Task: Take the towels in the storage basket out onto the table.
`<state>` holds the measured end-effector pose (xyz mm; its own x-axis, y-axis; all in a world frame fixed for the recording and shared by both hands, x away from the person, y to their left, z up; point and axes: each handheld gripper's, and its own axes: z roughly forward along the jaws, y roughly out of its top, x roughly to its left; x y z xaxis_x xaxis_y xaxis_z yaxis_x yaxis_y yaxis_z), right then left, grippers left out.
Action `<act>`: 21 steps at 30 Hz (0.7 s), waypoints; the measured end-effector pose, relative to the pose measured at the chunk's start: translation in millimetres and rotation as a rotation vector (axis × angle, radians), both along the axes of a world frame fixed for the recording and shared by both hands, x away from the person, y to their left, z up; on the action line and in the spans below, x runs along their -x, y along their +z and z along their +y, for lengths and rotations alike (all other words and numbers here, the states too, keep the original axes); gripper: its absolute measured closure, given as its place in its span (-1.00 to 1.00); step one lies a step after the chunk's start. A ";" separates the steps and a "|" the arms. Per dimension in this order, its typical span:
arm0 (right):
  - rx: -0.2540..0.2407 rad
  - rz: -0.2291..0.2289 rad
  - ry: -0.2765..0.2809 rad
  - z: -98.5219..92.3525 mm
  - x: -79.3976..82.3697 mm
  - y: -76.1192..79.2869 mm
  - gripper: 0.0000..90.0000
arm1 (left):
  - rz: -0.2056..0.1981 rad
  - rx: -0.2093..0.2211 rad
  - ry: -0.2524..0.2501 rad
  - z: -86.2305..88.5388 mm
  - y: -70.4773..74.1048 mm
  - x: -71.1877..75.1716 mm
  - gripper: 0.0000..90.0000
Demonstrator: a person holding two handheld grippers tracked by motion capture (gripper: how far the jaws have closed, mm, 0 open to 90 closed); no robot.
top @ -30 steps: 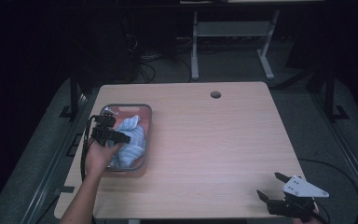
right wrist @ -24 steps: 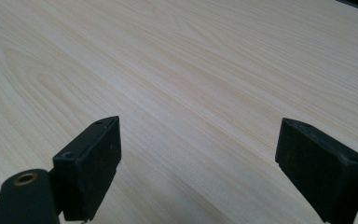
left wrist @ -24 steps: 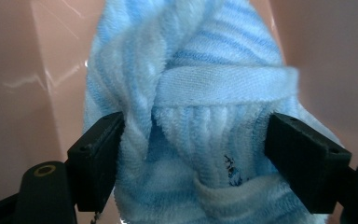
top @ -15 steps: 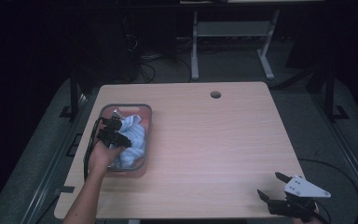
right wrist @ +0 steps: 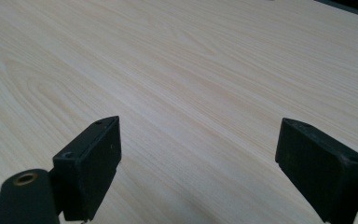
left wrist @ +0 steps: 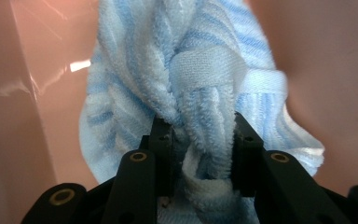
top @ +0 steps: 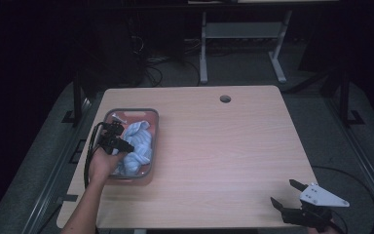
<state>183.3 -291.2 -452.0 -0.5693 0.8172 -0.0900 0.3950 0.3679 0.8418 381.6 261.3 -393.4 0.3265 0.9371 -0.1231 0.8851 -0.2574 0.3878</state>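
A blue and white striped towel (top: 139,141) lies crumpled in a shallow grey-rimmed tray (top: 131,111) at the table's left. My left gripper (top: 121,145) reaches into the tray from the near side, held by a bare hand. In the left gripper view a thick fold of the towel (left wrist: 186,70) is pinched between the two black fingers (left wrist: 161,140), so my left gripper (left wrist: 203,140) is shut on it. My right gripper (top: 282,191) rests at the table's near right corner, its jaws wide apart. In the right gripper view my right gripper (right wrist: 198,154) holds nothing.
The tray's pinkish inner wall (left wrist: 28,93) rises around the towel. The light wooden table (top: 224,146) has a round cable hole (top: 225,99) near its far edge. A white desk frame (top: 238,34) and cables stand on the dark floor behind.
My left gripper has shifted slightly to the right, onto the towel in the tray. The right gripper has not moved.
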 end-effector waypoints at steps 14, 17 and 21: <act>-0.005 -0.008 -0.007 -0.9 -0.2 0.9 -0.70 | -0.105 0.079 -0.004 10.4 44.4 16.9 0.50; -0.001 -0.009 -0.007 -0.5 -0.3 0.9 -0.70 | -0.123 0.096 -0.007 11.9 54.0 19.2 0.50; 0.001 -0.006 -0.008 -0.4 -1.0 0.7 -0.70 | -0.138 0.106 -0.009 13.1 65.0 21.1 0.50</act>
